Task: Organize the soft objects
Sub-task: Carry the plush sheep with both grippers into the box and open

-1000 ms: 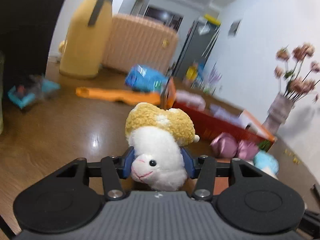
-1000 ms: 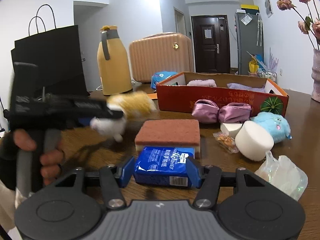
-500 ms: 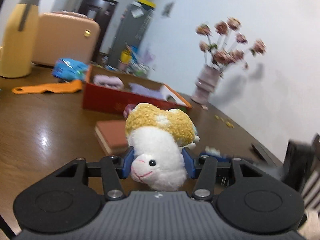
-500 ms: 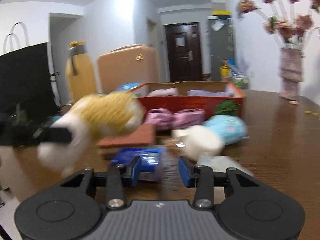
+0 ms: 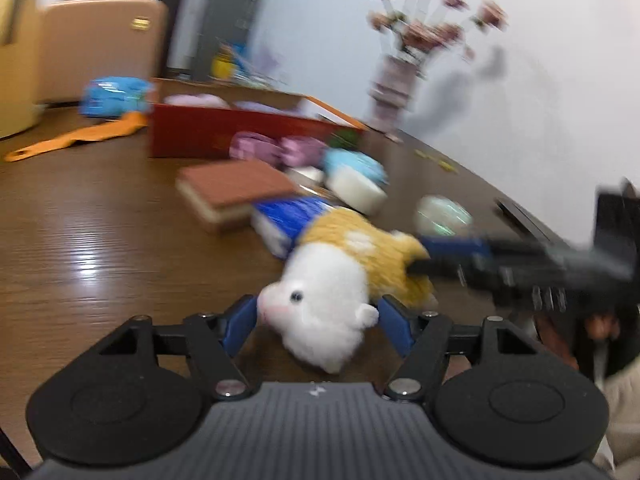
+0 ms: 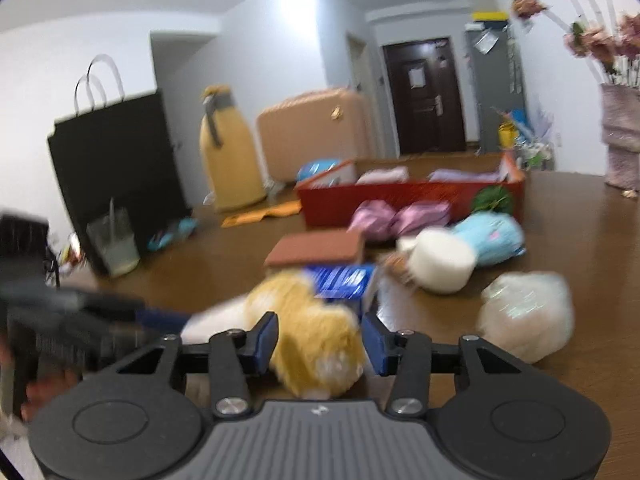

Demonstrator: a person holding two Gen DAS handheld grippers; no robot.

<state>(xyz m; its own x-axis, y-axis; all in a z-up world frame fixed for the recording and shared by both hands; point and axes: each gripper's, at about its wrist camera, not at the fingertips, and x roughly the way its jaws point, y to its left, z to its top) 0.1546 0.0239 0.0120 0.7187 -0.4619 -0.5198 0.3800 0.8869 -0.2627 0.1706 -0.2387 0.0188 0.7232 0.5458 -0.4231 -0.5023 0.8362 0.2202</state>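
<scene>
A white and yellow plush animal (image 5: pixel 340 280) hangs between both grippers just above the table. My left gripper (image 5: pixel 316 320) stands open around its white head. My right gripper (image 6: pixel 318 340) closes on its yellow body (image 6: pixel 316 332); in the left wrist view it (image 5: pixel 416 258) reaches in from the right. The red box (image 6: pixel 400 196) with soft items inside stands further back.
On the brown table (image 5: pixel 100 220) lie a brown sponge (image 6: pixel 316 248), a blue pack (image 6: pixel 340 280), a white cylinder (image 6: pixel 440 264), a light blue plush (image 6: pixel 492 236), pink pouches (image 6: pixel 400 218) and a clear bag (image 6: pixel 524 316). A vase (image 6: pixel 622 132) stands far right; a black bag (image 6: pixel 116 168) stands left.
The left gripper has opened off the plush. The right gripper let the blue pack go, swung over and took the plush's yellow body. The plush now lies tilted sideways.
</scene>
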